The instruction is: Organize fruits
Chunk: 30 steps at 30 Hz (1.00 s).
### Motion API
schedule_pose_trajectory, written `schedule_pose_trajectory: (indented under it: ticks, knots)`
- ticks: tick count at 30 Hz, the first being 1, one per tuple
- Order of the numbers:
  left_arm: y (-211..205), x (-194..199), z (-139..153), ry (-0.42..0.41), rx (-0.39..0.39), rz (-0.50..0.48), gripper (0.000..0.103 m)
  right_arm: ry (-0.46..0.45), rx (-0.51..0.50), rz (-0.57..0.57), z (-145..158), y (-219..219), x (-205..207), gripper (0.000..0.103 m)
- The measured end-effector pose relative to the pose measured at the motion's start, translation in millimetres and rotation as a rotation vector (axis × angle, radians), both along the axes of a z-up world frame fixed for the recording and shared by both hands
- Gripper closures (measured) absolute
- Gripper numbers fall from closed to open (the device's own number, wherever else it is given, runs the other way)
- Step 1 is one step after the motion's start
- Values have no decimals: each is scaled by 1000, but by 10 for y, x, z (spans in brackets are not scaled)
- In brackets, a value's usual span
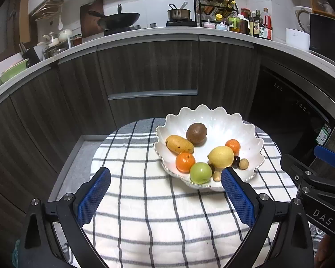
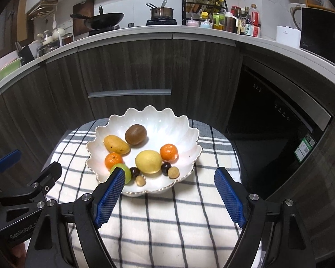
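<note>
Fruits are all lying inside the white scalloped ceramic bowl (image 2: 145, 116) on the striped bench cloth (image 2: 167, 223); the left claw (image 1: 165, 198) and right claw (image 2: 169, 198) are hanging released, empty, near it. Sorting seems finished; next, I think, only withdrawing.

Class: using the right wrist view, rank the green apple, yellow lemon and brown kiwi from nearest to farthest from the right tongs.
1. Round green apple, bowl's near edge, behind the left finger.
2. Oval yellow lemon, bowl's middle.
3. Fuzzy brown kiwi, toward the back.

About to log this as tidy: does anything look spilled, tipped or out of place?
Nothing stands out. All the fruit sits inside the white bowl, upright on the striped cloth; none lies outside it.
</note>
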<state>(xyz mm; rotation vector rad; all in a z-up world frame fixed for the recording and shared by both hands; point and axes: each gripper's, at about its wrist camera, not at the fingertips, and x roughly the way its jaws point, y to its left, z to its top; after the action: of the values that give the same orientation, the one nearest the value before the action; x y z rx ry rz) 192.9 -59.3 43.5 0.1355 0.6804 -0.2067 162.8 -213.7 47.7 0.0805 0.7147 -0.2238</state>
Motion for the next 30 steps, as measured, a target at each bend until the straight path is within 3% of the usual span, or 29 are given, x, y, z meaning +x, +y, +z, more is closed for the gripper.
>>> schedule_pose_trajectory:
  ticks: [30]
  knots:
    - [346,-929,-131,-100,27,49,2,-83,-43,8,-112,302,-927,20]
